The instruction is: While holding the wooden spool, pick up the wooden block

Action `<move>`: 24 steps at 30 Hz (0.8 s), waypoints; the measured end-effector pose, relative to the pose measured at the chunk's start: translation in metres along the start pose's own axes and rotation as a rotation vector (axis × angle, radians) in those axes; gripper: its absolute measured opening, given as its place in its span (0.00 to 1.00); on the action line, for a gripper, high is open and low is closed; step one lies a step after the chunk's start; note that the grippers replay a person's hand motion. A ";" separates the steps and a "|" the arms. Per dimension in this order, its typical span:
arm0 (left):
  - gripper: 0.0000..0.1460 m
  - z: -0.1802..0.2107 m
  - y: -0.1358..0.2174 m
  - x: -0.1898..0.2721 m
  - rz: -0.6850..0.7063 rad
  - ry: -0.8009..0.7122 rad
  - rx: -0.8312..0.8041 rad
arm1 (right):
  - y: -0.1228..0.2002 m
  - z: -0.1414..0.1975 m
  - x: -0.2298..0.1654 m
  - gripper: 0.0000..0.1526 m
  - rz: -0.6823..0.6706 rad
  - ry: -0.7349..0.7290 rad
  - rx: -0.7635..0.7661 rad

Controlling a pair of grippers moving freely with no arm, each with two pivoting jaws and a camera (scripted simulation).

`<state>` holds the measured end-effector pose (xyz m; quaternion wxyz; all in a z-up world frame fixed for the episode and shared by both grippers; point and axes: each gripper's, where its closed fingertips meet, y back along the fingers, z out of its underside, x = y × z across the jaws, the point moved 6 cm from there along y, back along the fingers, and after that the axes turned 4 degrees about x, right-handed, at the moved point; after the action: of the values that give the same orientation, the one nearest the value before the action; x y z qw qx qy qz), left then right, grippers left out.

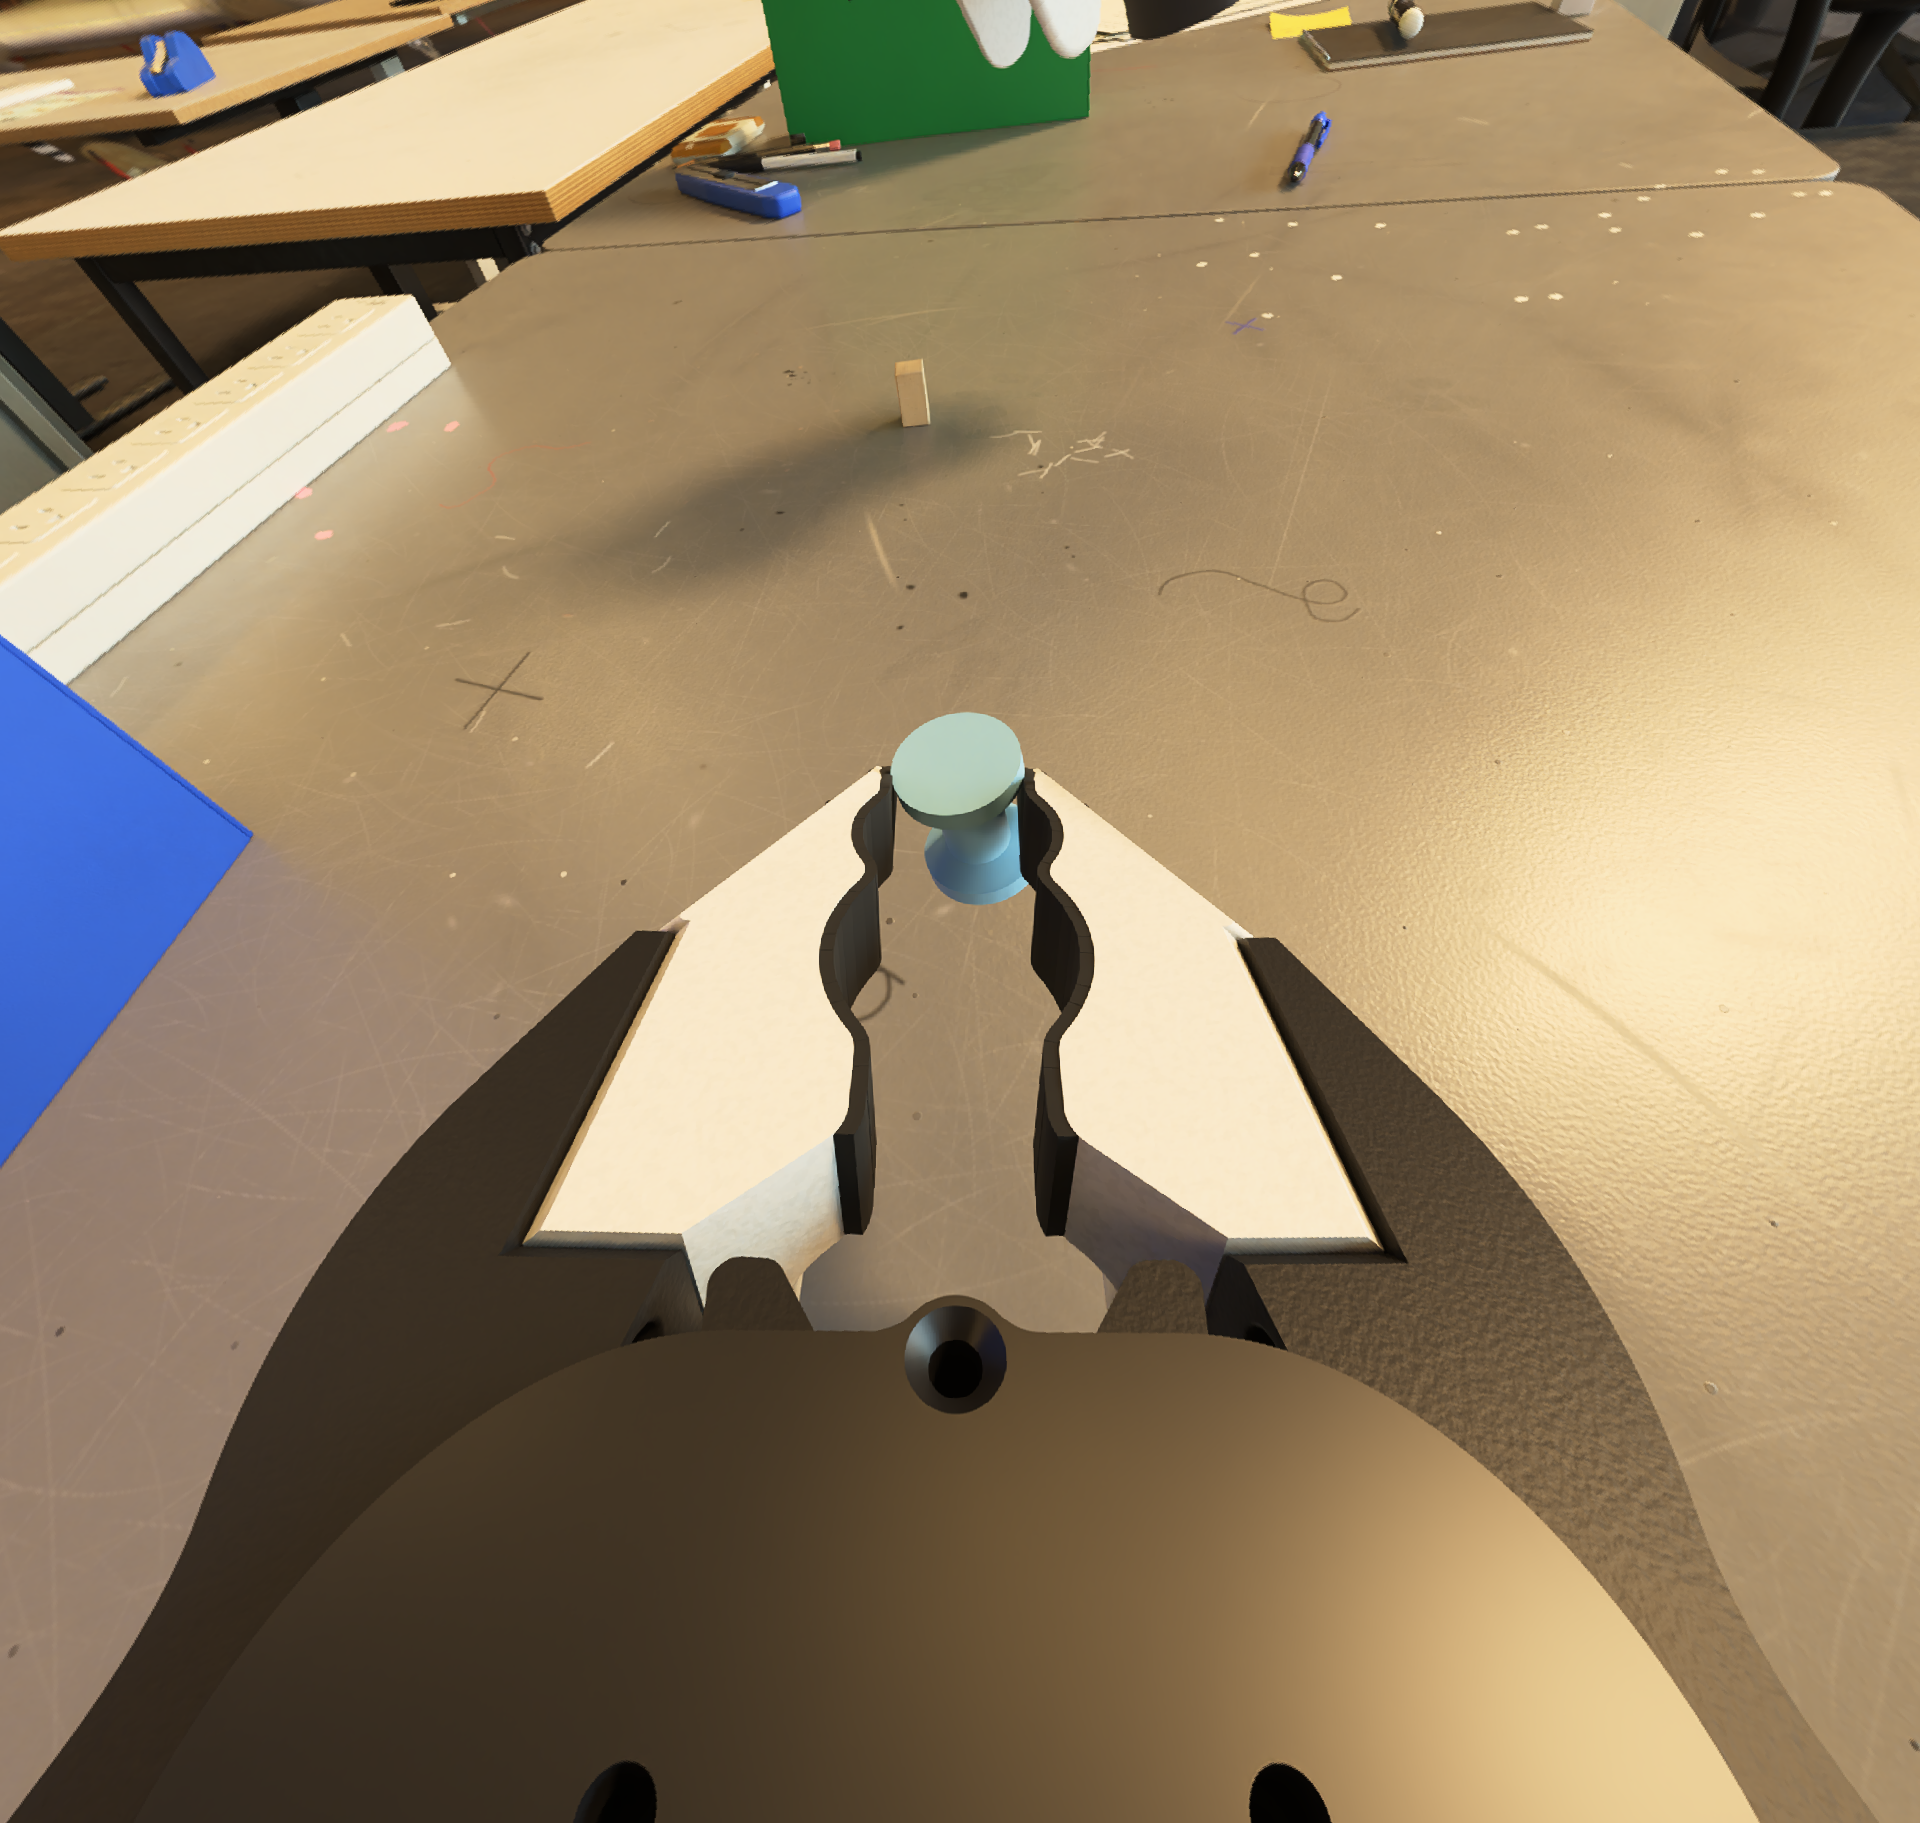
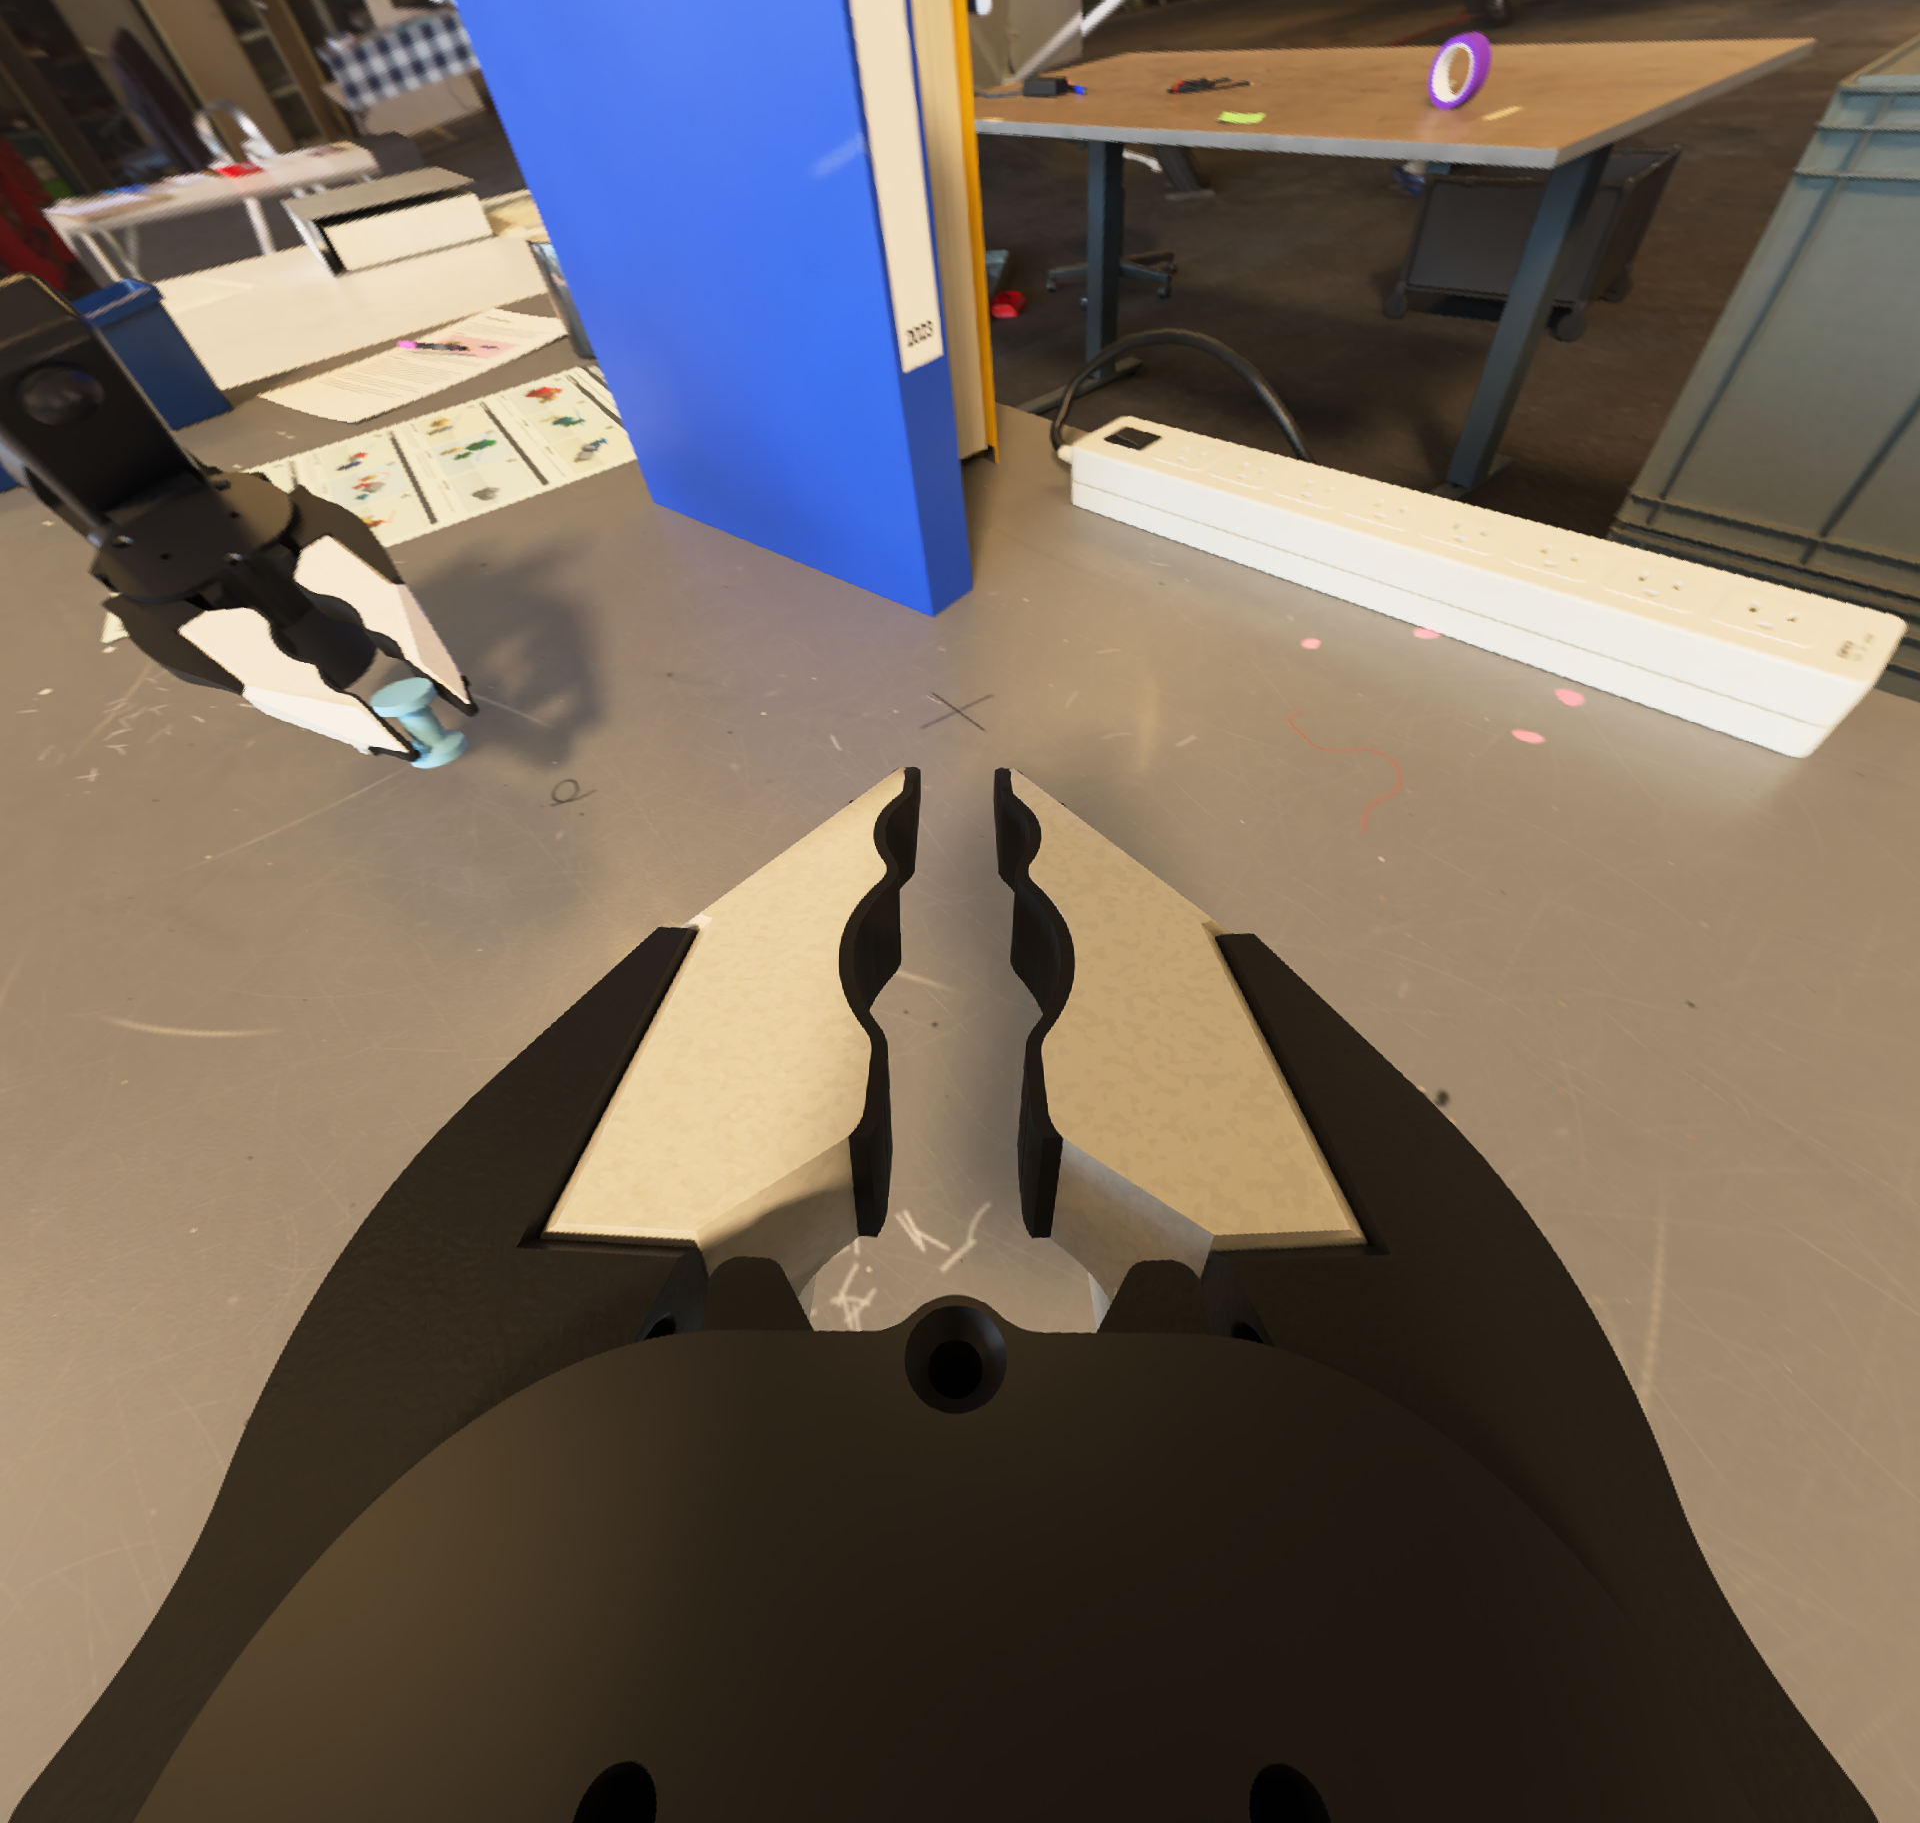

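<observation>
With your left gripper (image 1: 958, 817) clamped on the pale-blue wooden spool (image 1: 961, 805), bring your empty, slightly parted right gripper (image 2: 956, 797) squarely over the small upright tan wooden block (image 1: 912, 392) beyond the spool.

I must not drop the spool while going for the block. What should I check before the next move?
1. Left hand-held gripper shut on the wooden spool: ok.
2. Spool clear of the table: cannot tell.
3. Right hand-held gripper empty, fingers slightly apart: ok.
4. Wooden block upright, nothing touching it: ok.
5. Block between the right gripper's fingers: not ok; absent from the right wrist view.
</observation>
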<state>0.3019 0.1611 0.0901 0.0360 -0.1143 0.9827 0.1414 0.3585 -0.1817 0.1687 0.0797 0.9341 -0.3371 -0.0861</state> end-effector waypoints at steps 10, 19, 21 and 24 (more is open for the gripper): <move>0.16 0.001 -0.001 -0.004 -0.001 0.033 -0.009 | 0.014 0.005 0.015 0.09 0.062 0.080 -0.058; 0.16 -0.001 0.002 -0.009 0.004 0.083 0.021 | -0.005 0.007 0.032 0.08 -0.231 0.817 -0.786; 0.16 -0.001 0.002 -0.009 0.004 0.083 0.026 | -0.020 0.012 0.034 0.08 -0.354 0.888 -0.980; 0.16 -0.001 0.003 -0.009 0.006 0.085 0.031 | -0.042 0.025 0.032 0.09 -0.511 0.904 -1.158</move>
<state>0.3100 0.1653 0.0931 -0.0043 -0.1168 0.9857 0.1211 0.4038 -0.1725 0.1320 0.6624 0.7368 0.0527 0.1250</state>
